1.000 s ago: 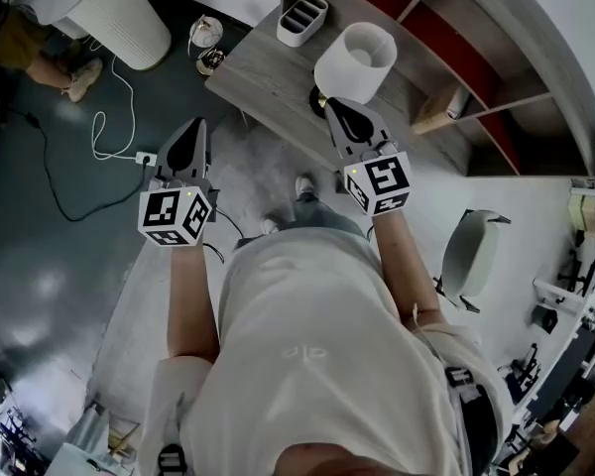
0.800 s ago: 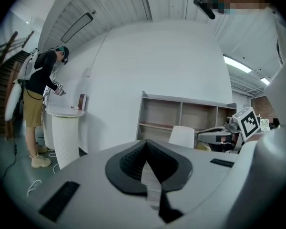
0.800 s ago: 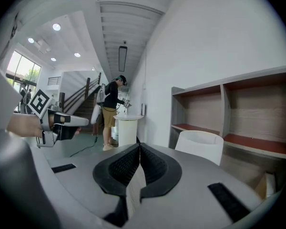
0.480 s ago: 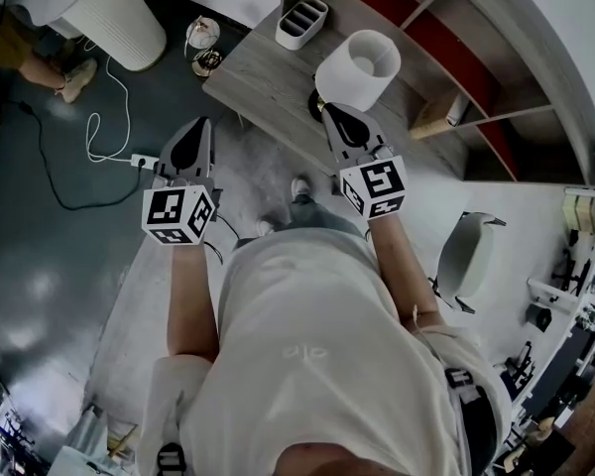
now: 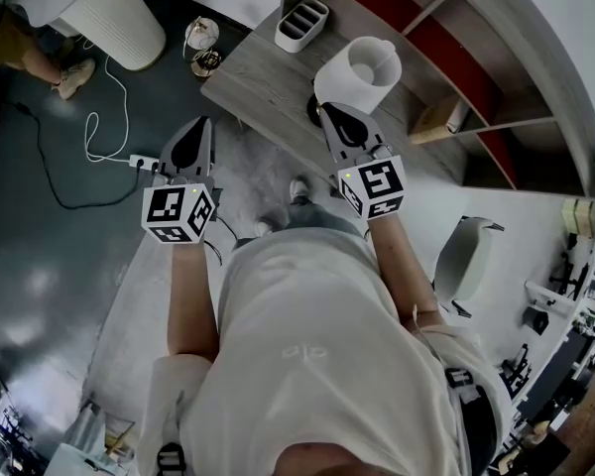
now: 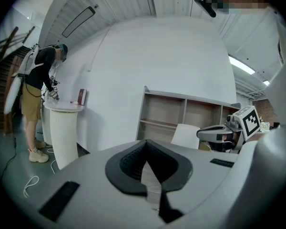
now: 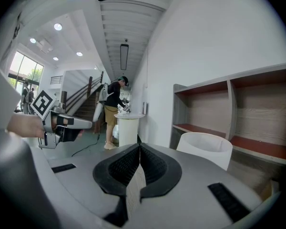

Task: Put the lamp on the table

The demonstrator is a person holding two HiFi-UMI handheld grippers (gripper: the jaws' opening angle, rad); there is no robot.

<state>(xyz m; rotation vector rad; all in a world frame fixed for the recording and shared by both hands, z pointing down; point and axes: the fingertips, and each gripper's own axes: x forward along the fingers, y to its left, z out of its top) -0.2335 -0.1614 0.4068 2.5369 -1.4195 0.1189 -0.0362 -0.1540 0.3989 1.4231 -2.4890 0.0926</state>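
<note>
Both tongs have crept slightly closer to the desk [image 5: 268, 77] over the last second; otherwise the scene looks unchanged. Two tongs are in play. The left tongs [image 5: 193, 137] hang over the floor short of the desk's corner, jaws pressed together on nothing, as the left gripper view confirms [image 6: 145, 149]. The right tongs [image 5: 337, 117] are likewise pressed together and empty [image 7: 139, 151], their tip just in front of the foot of the lamp [image 5: 357, 75].

One lamp with a white shade already stands upright on the desk, near its front edge, and neither pair of tongs holds it. The same shade shows just beyond the jaws in the right gripper view [image 7: 205, 147]. One white slotted organizer [image 5: 302, 21] sits at the desk's far end, well apart from the lamp. One shelf unit [image 5: 446, 48] rises behind the desk. On the floor are one small lantern [image 5: 203, 43], one power strip [image 5: 144, 160] and one white ribbed pedestal [image 5: 114, 13], where one other person [image 6: 38, 94] stands.
</note>
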